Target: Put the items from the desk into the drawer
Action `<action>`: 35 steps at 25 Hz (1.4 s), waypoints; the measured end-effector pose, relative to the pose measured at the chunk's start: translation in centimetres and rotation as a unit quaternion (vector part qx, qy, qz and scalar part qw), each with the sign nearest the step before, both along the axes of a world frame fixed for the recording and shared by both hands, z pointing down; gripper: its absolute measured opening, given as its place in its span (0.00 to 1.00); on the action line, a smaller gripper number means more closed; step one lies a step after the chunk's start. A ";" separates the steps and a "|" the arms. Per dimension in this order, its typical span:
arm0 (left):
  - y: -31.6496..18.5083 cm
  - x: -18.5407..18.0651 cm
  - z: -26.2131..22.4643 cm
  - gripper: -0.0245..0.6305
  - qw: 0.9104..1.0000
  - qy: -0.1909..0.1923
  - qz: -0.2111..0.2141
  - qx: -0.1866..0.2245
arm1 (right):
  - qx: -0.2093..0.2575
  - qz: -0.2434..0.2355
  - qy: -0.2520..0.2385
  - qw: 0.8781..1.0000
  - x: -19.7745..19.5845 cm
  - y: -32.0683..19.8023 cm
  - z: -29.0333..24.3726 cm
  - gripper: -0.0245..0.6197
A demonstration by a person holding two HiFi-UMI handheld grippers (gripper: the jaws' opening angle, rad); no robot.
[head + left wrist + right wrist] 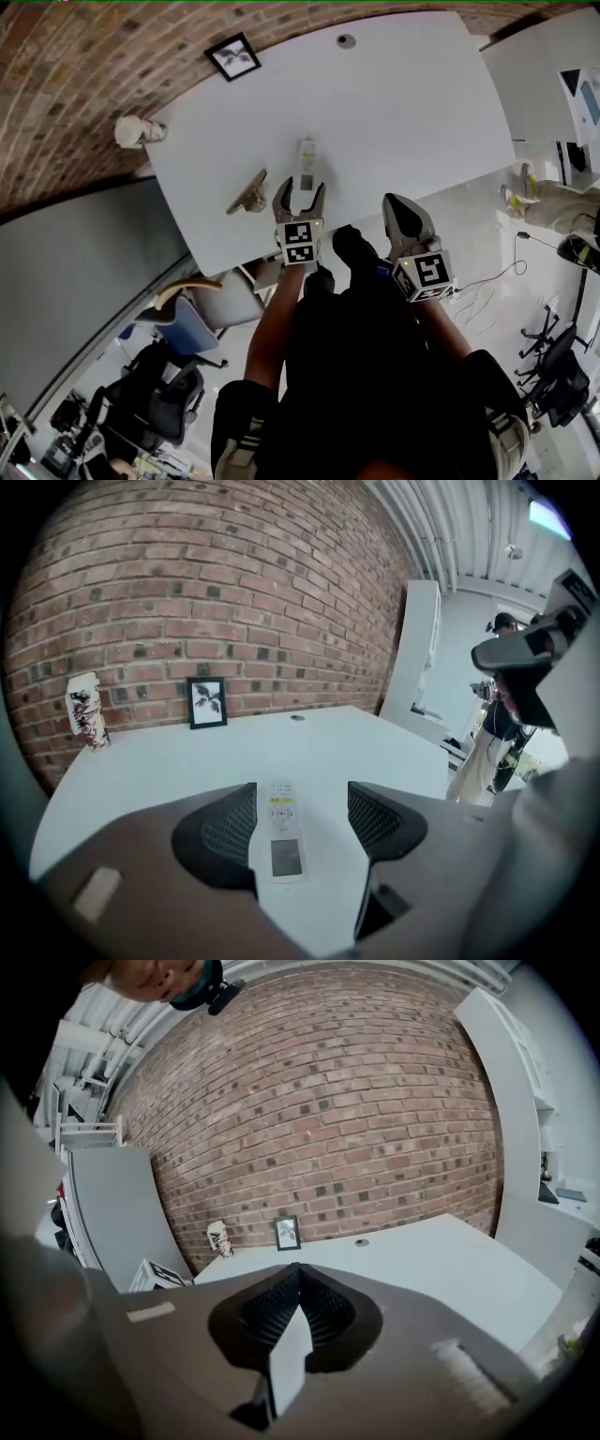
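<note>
At the white desk [403, 103], my left gripper [303, 185] straddles the remote control [281, 836], jaws spread wide, one on each side of its near end; nothing is gripped yet. The remote lies flat on the desk near the front edge, lengthwise along the gripper's line, its buttons at the far end and its small screen nearest me; it sits close against the left-hand pad [230, 832], with a clear gap to the other. To take it well, I judge I should shift a little so the remote is centred, keep the tips low against the desktop, and close slowly across its narrow width, so the slim body does not skid or swivel away; a grip nearer its middle would carry more steadily. The left forearm [272, 328] reaches straight forward from the body, with the gripper level and pointing toward the brick wall. The right gripper [298, 1274] waits to the right, at the desk's front edge, jaws pressed together on nothing, angled the same way. A clip-like object [247, 193] lies just left of the remote; a picture frame [207, 702] and a patterned cup [84, 711] stand along the back edge. No view shows the drawer.
</note>
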State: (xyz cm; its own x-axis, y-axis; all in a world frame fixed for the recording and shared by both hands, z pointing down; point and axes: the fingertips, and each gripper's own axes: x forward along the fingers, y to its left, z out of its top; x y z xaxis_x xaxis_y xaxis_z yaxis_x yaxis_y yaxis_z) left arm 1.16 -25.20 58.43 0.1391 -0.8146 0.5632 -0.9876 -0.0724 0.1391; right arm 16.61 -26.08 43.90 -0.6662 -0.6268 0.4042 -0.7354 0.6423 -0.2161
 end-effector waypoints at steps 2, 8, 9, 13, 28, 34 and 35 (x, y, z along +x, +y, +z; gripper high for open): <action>-0.7 0.0 2.0 0.52 1.000 -0.004 0.001 -0.023 | -0.004 0.000 0.003 1.000 0.4 -0.5 0.4 0.04; -2.5 -0.1 6.5 0.54 0.997 -0.011 -0.003 -0.074 | -0.015 -0.001 0.006 1.000 1.0 -1.6 1.3 0.04; -2.8 -0.1 7.2 0.55 0.997 -0.014 -0.003 -0.082 | -0.017 -0.001 0.006 1.000 1.1 -1.8 1.4 0.04; -3.8 -0.3 9.5 0.58 0.994 -0.019 -0.006 -0.112 | -0.023 0.001 0.007 1.000 1.6 -2.2 1.8 0.04; -4.4 -1.2 12.0 0.46 0.987 -0.041 -0.025 -0.151 | -0.037 0.006 0.002 0.999 2.6 -3.4 2.2 0.04; -4.3 -1.2 12.3 0.45 0.987 -0.043 -0.019 -0.157 | -0.023 0.003 0.002 1.000 2.9 -3.7 2.1 0.04; -4.2 -1.0 12.3 0.45 0.986 -0.044 -0.016 -0.157 | -0.022 0.003 0.002 1.000 3.0 -3.7 2.1 0.04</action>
State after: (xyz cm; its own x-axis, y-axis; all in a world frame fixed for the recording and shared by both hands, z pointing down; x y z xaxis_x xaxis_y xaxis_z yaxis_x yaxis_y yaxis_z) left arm 0.11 -29.37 70.68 0.0564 -0.6009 0.7973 -0.9979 -0.0086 0.0641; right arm 19.62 -29.80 46.00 -0.6606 -0.6126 0.4340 -0.7404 0.6271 -0.2419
